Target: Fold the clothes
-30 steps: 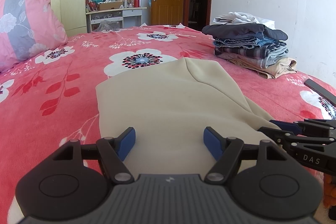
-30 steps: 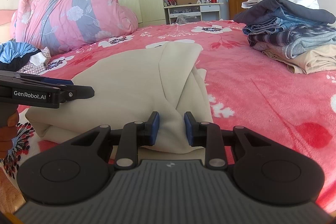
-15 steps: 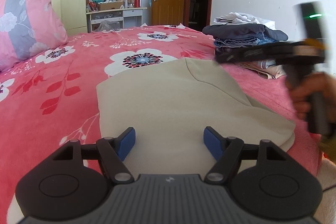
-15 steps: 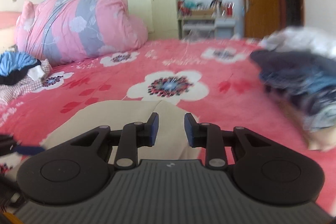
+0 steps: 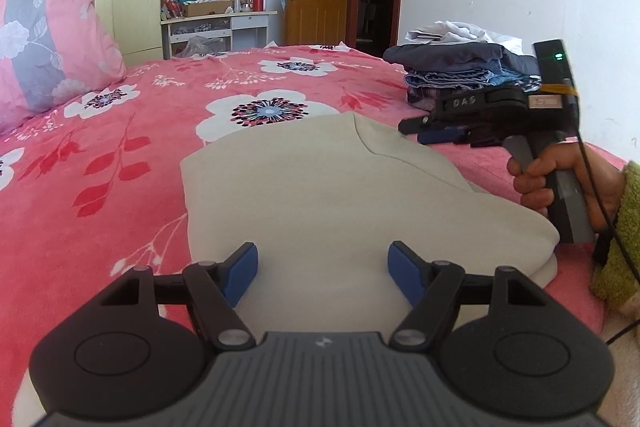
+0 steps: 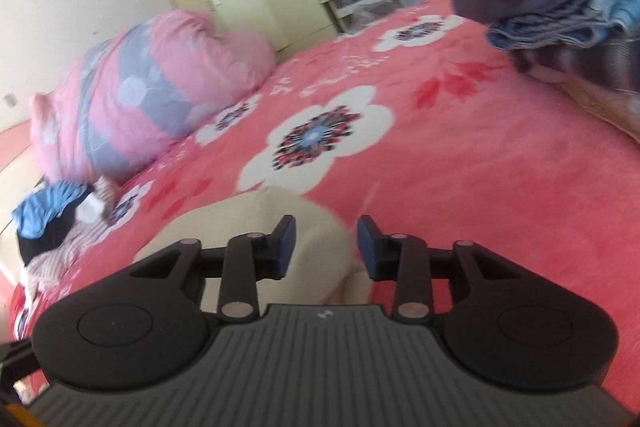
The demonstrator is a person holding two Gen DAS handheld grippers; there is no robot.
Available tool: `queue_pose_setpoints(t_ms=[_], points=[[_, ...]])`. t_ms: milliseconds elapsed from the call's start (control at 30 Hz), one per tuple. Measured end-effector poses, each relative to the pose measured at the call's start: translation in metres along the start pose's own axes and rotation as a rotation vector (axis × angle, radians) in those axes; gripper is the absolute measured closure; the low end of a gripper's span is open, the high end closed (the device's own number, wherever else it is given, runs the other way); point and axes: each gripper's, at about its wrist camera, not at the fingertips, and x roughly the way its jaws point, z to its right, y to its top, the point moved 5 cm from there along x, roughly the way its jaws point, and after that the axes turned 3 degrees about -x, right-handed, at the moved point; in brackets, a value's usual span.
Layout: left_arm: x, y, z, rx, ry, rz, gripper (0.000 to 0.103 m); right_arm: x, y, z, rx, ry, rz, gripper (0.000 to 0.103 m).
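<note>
Beige cloth is what you are working: one folded beige garment lies flat on the pink floral bedspread, right in front of you, its near edge just beyond your left gripper. That gripper's two blue pads stand wide apart over the cloth, with nothing clamped between them.

You have two grippers in play. Your right gripper is up in the air over the garment's far right corner, seen side-on from the left wrist camera, with your right hand around its handle and a green sleeve at the wrist. Its jaws are opening, and in its own camera the right gripper shows a clear gap with only the garment's top fold beneath it, not pinched.

Count one stack of folded clothes at the right side of the bed, one big pink and grey pillow at the left, and one small heap of loose clothes, blue and striped, beside the pillow in the right wrist view.

Compared with a second ago, your right gripper has let go of the garment's near right edge, where it was pinching cloth low down, and has swung up and across. The garment's right flap now lies smoothed flat. Your left gripper has kept its place and its spread.
</note>
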Motion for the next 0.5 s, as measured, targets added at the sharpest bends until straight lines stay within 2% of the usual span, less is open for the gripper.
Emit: queue_pose_setpoints(t_ms=[67,167,267,333,433,500], points=[[-0.001,0.002,-0.001,0.0,-0.002,-0.006,0.03,0.008,-0.004,-0.002,0.022,0.082,-0.039,0.064],[-0.003,0.013,-0.003,-0.003,-0.008,-0.026,0.03,0.007,-0.005,-0.012,0.078,0.263,-0.001,0.064],[-0.003,0.038,-0.002,-0.008,-0.03,-0.003,0.03,-0.002,0.002,0.001,0.162,0.298,0.082,0.064],[0.007,0.06,0.004,-0.019,-0.074,-0.005,0.03,-0.009,0.005,0.014,0.232,0.319,0.134,0.064],[0.048,0.087,0.023,-0.011,-0.113,-0.086,0.03,-0.019,0.001,0.036,0.36,0.379,0.19,0.064],[0.081,0.099,0.039,0.026,-0.11,-0.144,0.03,-0.021,-0.002,0.045,0.398,0.379,0.208,0.064]])
